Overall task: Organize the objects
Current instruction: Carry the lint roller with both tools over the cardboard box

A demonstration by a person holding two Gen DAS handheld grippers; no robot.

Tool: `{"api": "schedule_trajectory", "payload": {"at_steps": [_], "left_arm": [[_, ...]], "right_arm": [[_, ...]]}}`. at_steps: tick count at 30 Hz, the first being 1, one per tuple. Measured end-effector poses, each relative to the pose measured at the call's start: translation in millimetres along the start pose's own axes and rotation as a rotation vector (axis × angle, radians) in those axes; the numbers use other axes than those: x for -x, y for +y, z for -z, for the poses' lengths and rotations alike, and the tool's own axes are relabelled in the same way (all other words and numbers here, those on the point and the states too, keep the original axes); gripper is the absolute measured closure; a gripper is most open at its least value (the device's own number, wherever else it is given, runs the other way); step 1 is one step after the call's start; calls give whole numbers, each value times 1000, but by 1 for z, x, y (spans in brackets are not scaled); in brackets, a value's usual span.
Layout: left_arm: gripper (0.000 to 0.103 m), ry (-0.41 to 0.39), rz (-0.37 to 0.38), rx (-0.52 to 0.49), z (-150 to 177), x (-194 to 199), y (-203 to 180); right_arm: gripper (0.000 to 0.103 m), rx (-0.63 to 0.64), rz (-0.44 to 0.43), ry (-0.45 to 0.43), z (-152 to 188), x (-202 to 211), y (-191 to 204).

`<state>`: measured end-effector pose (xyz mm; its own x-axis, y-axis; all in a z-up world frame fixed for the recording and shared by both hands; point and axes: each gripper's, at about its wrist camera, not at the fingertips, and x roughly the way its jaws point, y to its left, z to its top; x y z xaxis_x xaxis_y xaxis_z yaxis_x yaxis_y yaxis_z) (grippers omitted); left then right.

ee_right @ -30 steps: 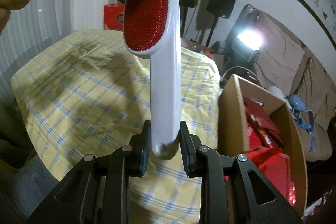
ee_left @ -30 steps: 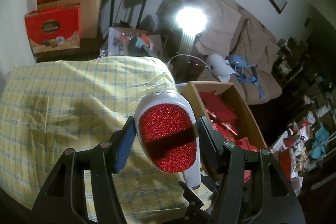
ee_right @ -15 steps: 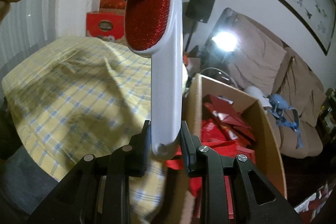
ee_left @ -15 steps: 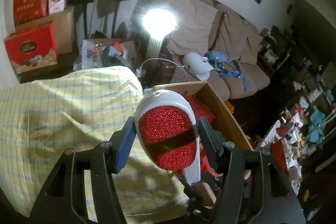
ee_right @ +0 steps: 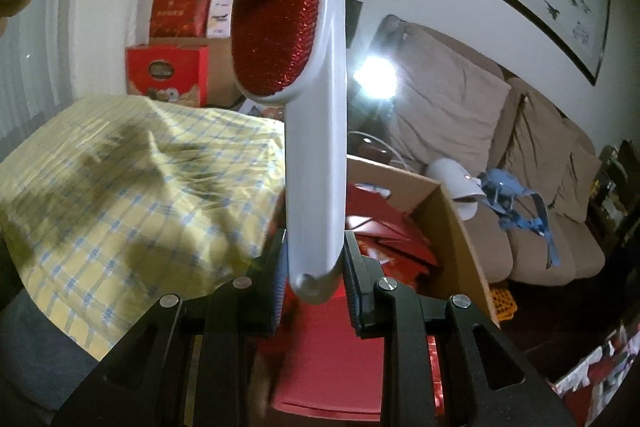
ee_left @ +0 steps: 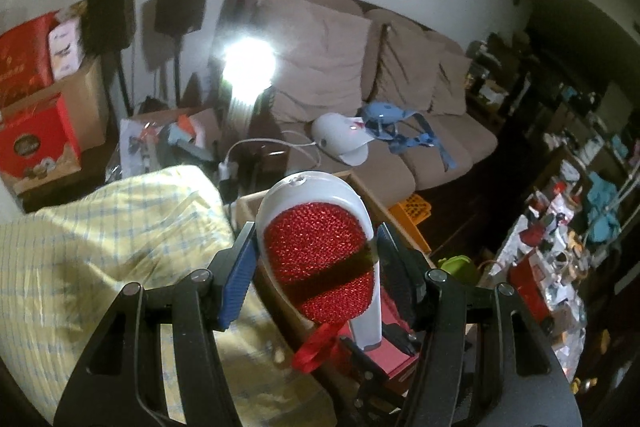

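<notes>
Your left tongs (ee_left: 316,263) pinch the red head of the brush (ee_left: 320,251). Your right tongs (ee_right: 314,281) clamp its white handle end. You hold the brush up in the air, over the box (ee_right: 452,223) beside the yellow cloth (ee_right: 120,187).

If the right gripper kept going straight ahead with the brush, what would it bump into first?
Probably the cardboard box full of red packets. The right gripper, shut on the lint brush, points down over it, though depth is hard to judge.
</notes>
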<state>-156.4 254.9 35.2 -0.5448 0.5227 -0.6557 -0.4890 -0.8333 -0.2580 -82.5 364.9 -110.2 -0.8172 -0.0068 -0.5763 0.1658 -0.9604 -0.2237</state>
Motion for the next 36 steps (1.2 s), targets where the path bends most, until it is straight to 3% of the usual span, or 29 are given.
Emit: {"api": "schedule_trajectory", "payload": {"at_steps": [16,24,36], "left_arm": [[46,-38,76,-101,-8,-22,-63],[46,-11,84,-149,-13,-50,-93],[46,71,105,-150,-14,-101,-106]], "right_arm": [[78,-41,85,20,10,4,-60],[78,-81,101,48,24,-6,-87],[78,-118,106,120,43,-29,-112]]}}
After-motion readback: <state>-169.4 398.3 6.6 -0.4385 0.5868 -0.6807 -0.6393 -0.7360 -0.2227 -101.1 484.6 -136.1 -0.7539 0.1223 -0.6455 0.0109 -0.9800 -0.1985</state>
